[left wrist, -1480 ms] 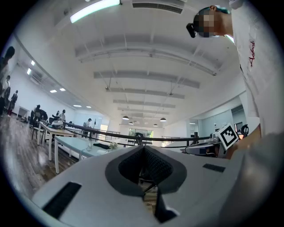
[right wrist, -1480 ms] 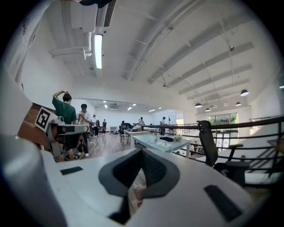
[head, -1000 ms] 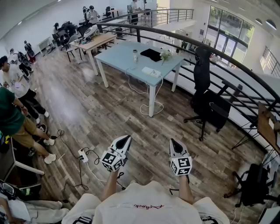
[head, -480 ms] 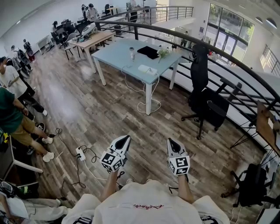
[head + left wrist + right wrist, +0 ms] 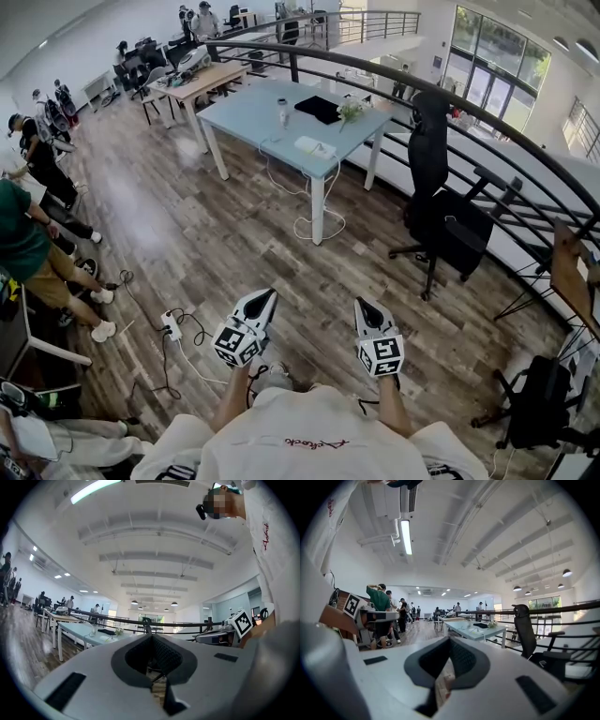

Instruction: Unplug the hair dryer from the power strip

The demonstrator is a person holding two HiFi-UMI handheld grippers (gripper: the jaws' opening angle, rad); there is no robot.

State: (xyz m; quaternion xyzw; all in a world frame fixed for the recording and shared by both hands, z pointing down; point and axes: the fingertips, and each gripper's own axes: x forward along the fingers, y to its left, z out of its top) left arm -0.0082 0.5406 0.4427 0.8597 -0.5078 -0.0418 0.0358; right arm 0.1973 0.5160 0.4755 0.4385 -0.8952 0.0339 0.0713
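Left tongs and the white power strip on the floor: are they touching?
Apart. The head view shows wooden floor between the left tongs and the power strip.

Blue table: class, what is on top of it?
On the blue table: a small bottle, a black flat item, a little plant, a white block trailing cables. Anything beneath the black item is covered.

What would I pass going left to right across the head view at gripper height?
person in a green shirt → white power strip on the floor → left gripper → right gripper → black chair at the lower right
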